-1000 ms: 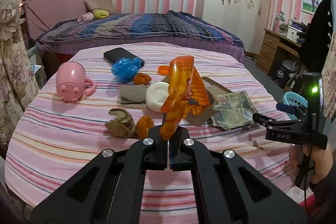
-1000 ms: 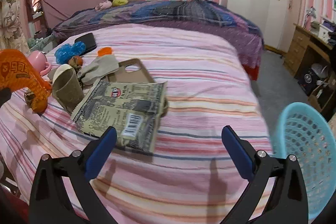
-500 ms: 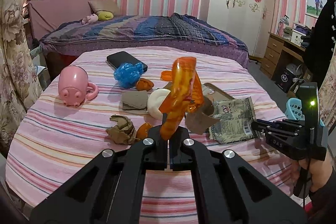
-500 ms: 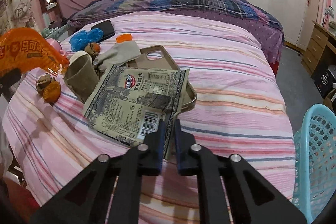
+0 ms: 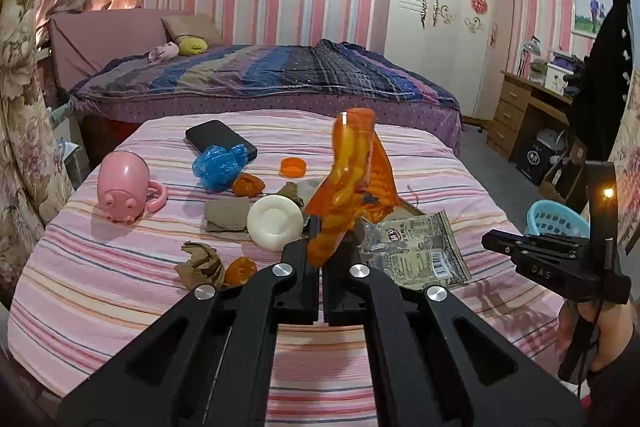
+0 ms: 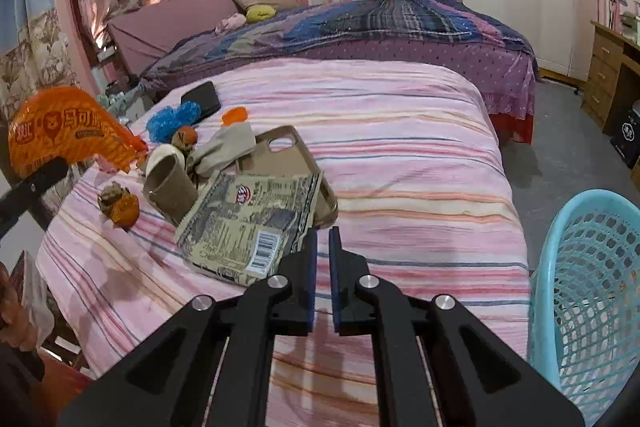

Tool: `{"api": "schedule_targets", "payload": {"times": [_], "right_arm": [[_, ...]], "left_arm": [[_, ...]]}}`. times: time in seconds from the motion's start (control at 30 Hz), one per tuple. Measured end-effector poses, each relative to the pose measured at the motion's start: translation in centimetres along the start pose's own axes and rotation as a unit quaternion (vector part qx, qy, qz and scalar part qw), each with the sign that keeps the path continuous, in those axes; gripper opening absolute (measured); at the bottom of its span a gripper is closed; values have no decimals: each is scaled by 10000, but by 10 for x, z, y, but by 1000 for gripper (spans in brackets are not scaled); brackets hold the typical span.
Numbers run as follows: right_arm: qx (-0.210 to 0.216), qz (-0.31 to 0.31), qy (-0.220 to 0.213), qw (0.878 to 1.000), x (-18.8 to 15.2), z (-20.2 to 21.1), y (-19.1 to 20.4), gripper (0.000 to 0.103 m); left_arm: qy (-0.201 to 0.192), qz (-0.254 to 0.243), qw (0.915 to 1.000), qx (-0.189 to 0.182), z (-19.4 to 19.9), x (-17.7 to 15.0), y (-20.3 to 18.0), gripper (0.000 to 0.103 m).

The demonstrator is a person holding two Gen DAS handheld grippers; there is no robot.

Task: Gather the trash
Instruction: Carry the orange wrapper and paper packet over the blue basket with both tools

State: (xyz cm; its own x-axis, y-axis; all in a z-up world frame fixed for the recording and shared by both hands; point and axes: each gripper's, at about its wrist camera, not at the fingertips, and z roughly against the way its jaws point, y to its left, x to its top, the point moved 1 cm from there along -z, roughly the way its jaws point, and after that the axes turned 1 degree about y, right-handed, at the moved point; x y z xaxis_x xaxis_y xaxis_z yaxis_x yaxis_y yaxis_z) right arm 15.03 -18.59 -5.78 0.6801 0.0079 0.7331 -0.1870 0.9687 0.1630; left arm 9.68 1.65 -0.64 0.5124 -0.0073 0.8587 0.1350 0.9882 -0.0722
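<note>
We see a bed under a pink striped sheet (image 6: 400, 147), with a light blue plastic mesh basket (image 6: 592, 287) beside its near right edge, and scattered on the sheet a pink pig-shaped mug (image 5: 122, 189), a tan phone case (image 6: 280, 155), a blue crumpled plastic bag (image 5: 219, 165) and a white round lid (image 5: 274, 221). Our left gripper (image 5: 320, 259) is clamped on a crinkled orange snack wrapper (image 5: 352, 183), held upright above the sheet and hiding part of the clutter. Our right gripper (image 6: 322, 247) has its blue pads nearly together at the edge of a flat grey printed foil packet (image 6: 248, 223) that lies partly on the case; we cannot tell whether it pinches it.
</note>
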Motion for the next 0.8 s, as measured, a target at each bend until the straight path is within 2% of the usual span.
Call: {"api": "schedule_targets", "payload": {"times": [0.03, 0.07, 0.1, 0.13, 0.3, 0.43, 0.5, 0.57, 0.63, 0.7, 0.8], "right_arm": [[-5, 54, 11, 10000, 0, -2, 2, 14], [-12, 72, 2, 10000, 0, -3, 3, 38], [-32, 77, -37, 10000, 0, -3, 5, 67], [-30, 89, -123, 9999, 2, -4, 9, 73], [32, 309, 43, 9995, 6, -24, 28, 73], [-126, 315, 525, 9980, 3, -59, 38, 73], [-139, 272, 681, 9972, 3, -66, 40, 78], [-272, 426, 736, 9960, 4, -68, 46, 77], [-219, 494, 686, 9962, 2, -68, 48, 73], [-214, 530, 630, 9964, 2, -66, 48, 41], [-164, 517, 524, 9972, 2, -58, 42, 19]], "left_arm": [[16, -32, 10000, 27, -1, -1, 0, 0], [51, -35, 10000, 48, -2, -2, 2, 0], [83, -22, 9999, 56, -3, -3, 4, 0], [109, 9, 9999, 62, -3, -4, 7, 0], [185, 158, 9996, 173, -4, -7, 27, 0], [265, 335, 9988, 260, -8, -7, 42, 0], [262, 391, 9985, 276, -9, -6, 47, 0], [246, 388, 9985, 287, -9, -6, 48, 0], [252, 353, 9986, 294, -11, -6, 47, 0], [259, 333, 9987, 288, -12, -5, 45, 0], [236, 320, 9988, 286, -12, -4, 41, 0]]}}
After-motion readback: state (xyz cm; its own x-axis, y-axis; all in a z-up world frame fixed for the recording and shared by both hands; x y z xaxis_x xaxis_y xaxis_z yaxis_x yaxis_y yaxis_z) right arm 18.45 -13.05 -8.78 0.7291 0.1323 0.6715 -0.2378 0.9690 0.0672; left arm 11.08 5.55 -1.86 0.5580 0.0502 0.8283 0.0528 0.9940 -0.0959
